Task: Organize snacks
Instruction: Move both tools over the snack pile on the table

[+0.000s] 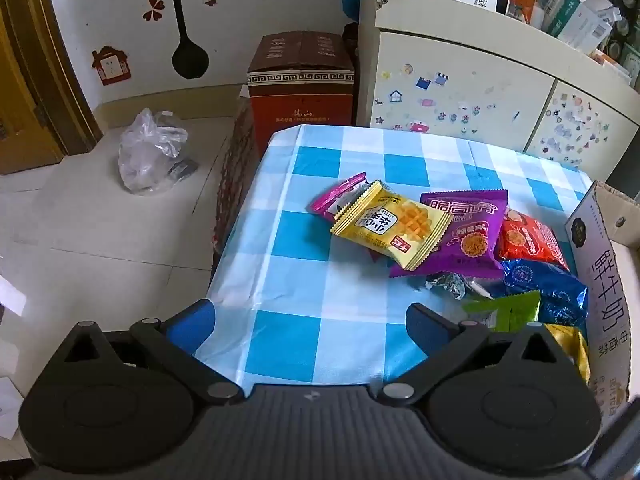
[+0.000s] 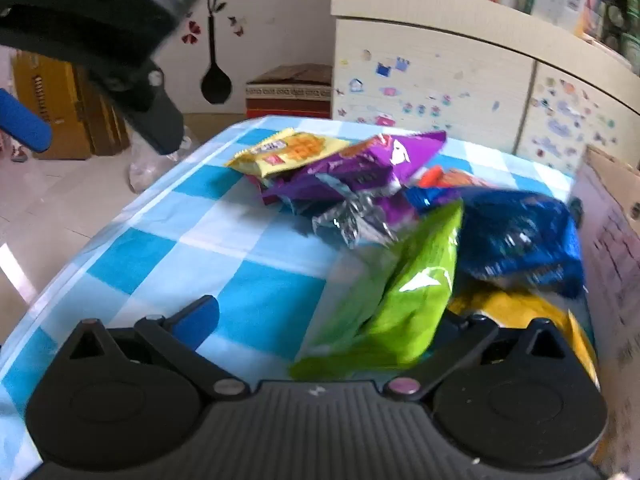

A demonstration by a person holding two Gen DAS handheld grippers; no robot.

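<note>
A heap of snack packets lies on the blue-checked tablecloth [image 1: 296,200]: a yellow waffle packet [image 1: 390,224] on top of a pink one [image 1: 338,196], a purple one [image 1: 468,232], then red [image 1: 528,240], blue [image 1: 548,288], silver [image 1: 452,284] and green [image 1: 504,312]. My left gripper [image 1: 310,320] hovers open above bare cloth, short of the heap. My right gripper [image 2: 330,312] is open and low over the table. The green packet [image 2: 416,288] lies in the right half of its gap and hides the right finger; no pad presses it. A yellow bag [image 2: 520,312] lies just behind.
An open cardboard box [image 1: 608,264] stands against the table's right edge beside the heap. A cream cabinet [image 1: 460,92] with stickers is behind the table. On the floor to the left are a red carton [image 1: 300,92] and a clear plastic bag [image 1: 152,152]. The left gripper [image 2: 96,136] hangs upper left in the right wrist view.
</note>
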